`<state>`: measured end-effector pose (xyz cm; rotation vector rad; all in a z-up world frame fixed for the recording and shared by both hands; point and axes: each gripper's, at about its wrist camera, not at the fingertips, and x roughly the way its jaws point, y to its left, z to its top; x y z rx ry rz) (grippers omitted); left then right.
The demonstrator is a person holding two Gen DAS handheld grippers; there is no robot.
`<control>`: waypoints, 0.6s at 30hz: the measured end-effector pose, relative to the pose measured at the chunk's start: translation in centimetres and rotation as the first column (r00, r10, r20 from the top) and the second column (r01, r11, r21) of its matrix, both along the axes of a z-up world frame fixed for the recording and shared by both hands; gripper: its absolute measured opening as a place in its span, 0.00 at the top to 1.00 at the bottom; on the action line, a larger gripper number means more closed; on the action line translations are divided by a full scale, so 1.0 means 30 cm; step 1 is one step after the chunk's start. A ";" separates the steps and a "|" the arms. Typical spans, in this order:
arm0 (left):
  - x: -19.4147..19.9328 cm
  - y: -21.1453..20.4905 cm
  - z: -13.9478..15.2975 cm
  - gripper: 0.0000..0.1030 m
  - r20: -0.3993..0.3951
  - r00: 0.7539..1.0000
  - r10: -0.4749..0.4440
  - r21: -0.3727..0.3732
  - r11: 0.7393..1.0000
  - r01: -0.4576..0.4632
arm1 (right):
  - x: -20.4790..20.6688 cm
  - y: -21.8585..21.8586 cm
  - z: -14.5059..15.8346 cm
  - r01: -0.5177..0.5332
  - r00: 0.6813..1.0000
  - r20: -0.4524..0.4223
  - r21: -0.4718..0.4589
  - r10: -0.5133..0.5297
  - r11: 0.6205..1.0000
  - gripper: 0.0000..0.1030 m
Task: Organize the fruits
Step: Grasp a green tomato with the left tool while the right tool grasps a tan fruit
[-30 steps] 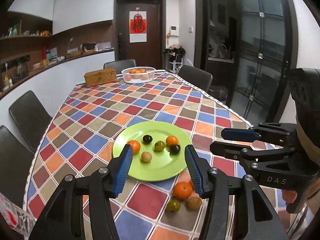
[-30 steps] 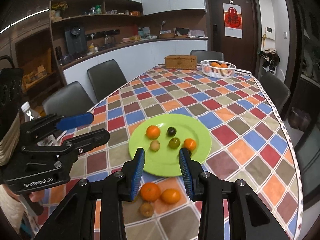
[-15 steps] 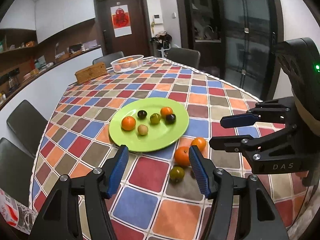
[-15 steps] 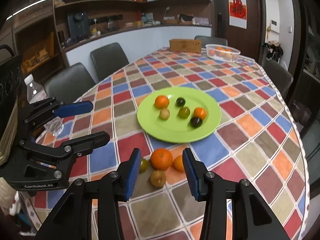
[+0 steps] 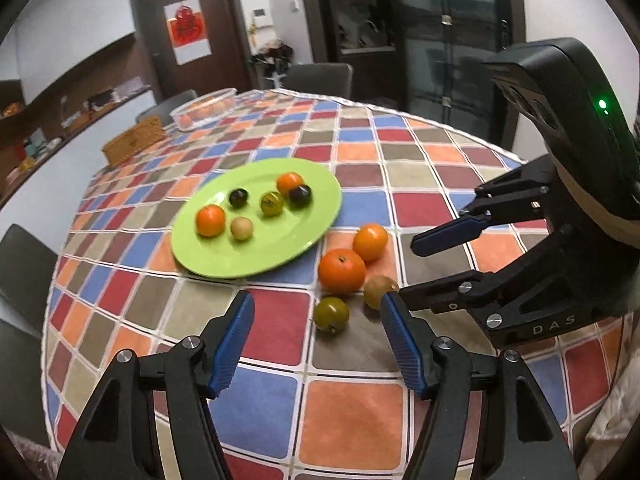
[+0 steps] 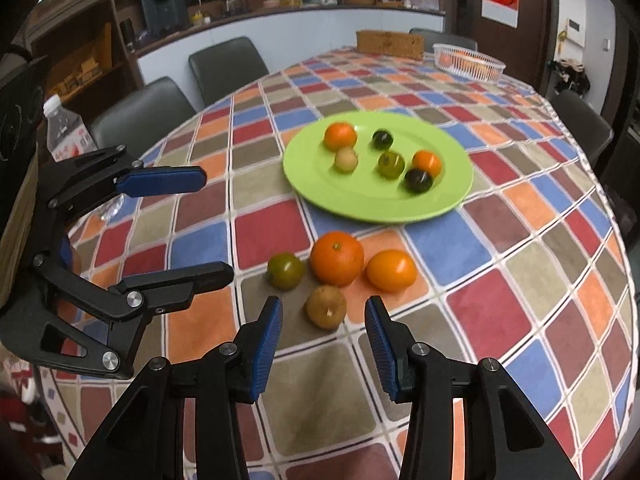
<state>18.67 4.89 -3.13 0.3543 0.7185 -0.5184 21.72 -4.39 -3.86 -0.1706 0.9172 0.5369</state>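
Four loose fruits on the table, just ahead of both sets of fingers.

Green tomato [image 5: 331, 313] lies lower-centre between the left gripper [image 5: 316, 344] fingers, apart, empty; brown fruit [image 6: 326, 306] lies lower-centre before the right gripper [image 6: 324, 344], narrower, empty.

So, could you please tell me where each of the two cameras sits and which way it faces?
Left wrist: on the left gripper, facing down across the table at the green fruit between its open fingers; the right gripper shows at right.
Right wrist: on the right gripper, facing down at the brown fruit between its open fingers; the left gripper shows at left.
Shared: the plate, the loose fruit and the basket.
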 end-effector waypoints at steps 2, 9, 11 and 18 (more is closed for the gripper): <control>0.008 -0.007 -0.017 0.41 -0.012 1.000 -0.018 0.006 1.000 0.018 | 0.006 0.005 -0.021 -0.011 1.000 -0.020 -0.006 0.010 1.000 0.58; 0.062 -0.015 -0.091 0.49 -0.089 0.994 -0.059 0.005 0.998 0.059 | 0.038 0.022 -0.070 -0.036 0.998 -0.056 -0.025 0.034 0.999 0.58; 0.073 -0.015 -0.106 0.52 -0.102 0.993 -0.064 0.004 0.998 0.065 | 0.048 0.025 -0.082 -0.040 0.997 -0.065 -0.026 0.039 0.999 0.59; 0.106 -0.024 -0.154 0.60 -0.139 0.987 -0.074 0.011 0.997 0.077 | 0.076 0.031 -0.122 -0.053 0.995 -0.087 -0.037 0.050 0.998 0.65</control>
